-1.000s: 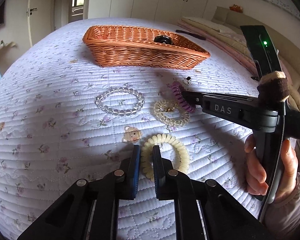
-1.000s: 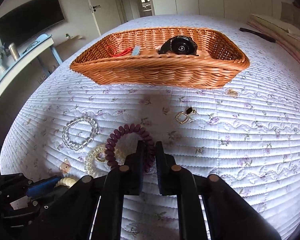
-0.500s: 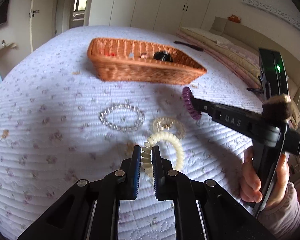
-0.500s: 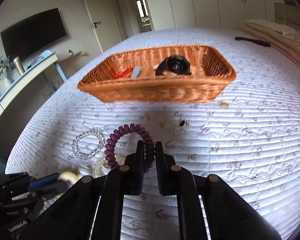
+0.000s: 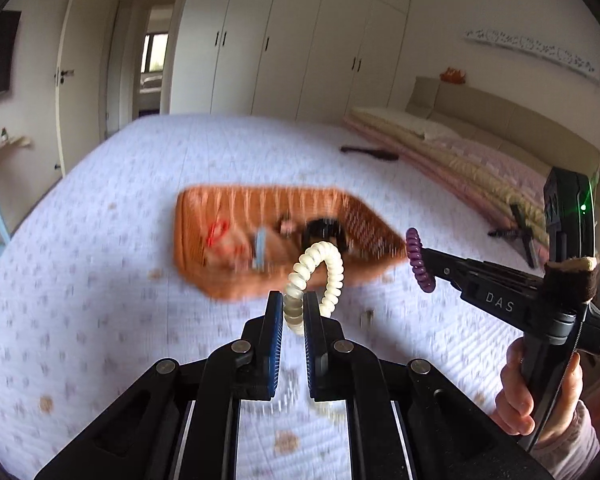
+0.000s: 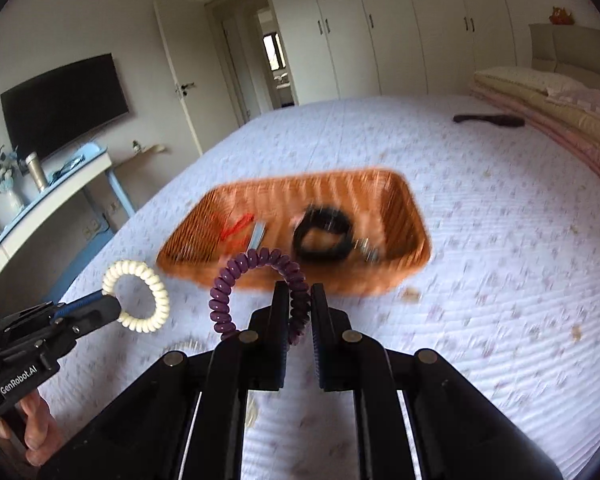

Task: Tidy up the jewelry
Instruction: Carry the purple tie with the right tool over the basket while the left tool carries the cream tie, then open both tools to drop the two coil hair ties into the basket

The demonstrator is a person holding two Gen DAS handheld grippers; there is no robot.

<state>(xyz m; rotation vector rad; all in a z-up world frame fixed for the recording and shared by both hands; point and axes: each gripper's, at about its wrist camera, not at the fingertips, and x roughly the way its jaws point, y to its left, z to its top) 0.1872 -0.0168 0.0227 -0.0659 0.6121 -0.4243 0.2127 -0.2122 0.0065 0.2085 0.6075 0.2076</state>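
Observation:
My left gripper is shut on a cream spiral hair tie, held in the air above the quilt. In the right wrist view that cream tie hangs at the left from the left gripper. My right gripper is shut on a purple spiral hair tie, also lifted clear of the bed. The purple tie shows edge-on in the left wrist view at the tip of the right gripper. Beyond both lies the blurred orange wicker basket, holding a black band, red cord and small pieces.
A floral quilted bed fills both views. A dark brush lies far back near stacked bedding. A beaded bracelet edge lies on the quilt below the ties. A hand grips the right handle. A blue table stands left.
Both grippers rose off the quilt, each lifting its spiral tie. The view tipped up, so the basket now sits lower and blurred, and the bracelets left on the quilt dropped out of the left view.

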